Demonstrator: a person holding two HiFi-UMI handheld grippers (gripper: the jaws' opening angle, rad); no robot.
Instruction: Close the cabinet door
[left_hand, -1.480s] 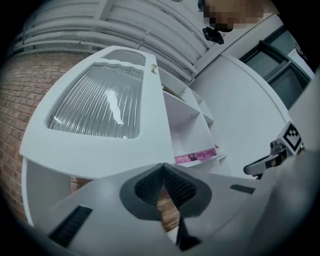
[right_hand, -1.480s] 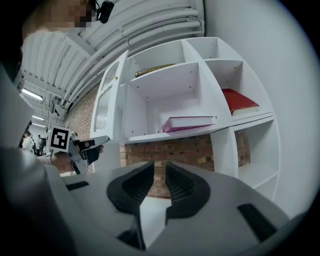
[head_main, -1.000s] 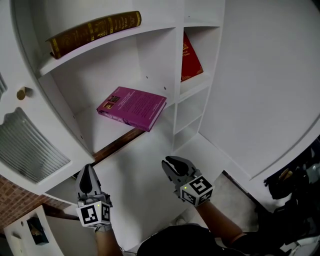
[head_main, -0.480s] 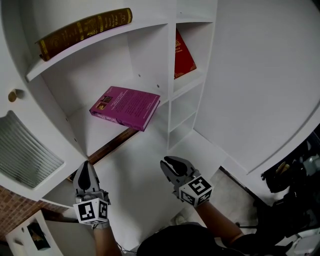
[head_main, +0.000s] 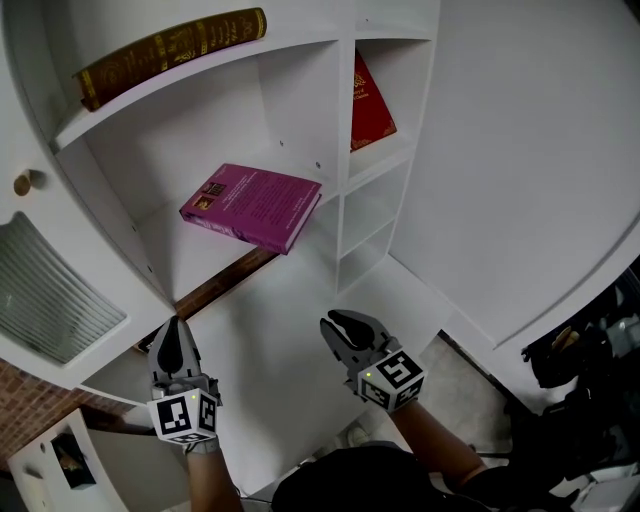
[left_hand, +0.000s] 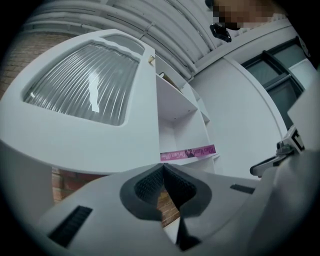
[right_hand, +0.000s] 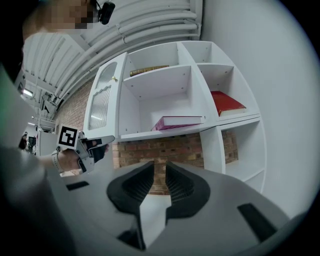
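Cabinet door (head_main: 55, 300), with ribbed glass and a brass knob (head_main: 22, 183), stands swung open at the left edge of the shelf unit (head_main: 300, 100). The left tool (head_main: 173, 330) points up near the door's lower edge, its jaws pressed together on nothing. The right tool (head_main: 338, 326) faces the open shelves, jaws a narrow slit apart, empty. A purple book (head_main: 255, 205) lies on a shelf inside.

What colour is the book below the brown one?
The book is magenta; the head view shows it best.
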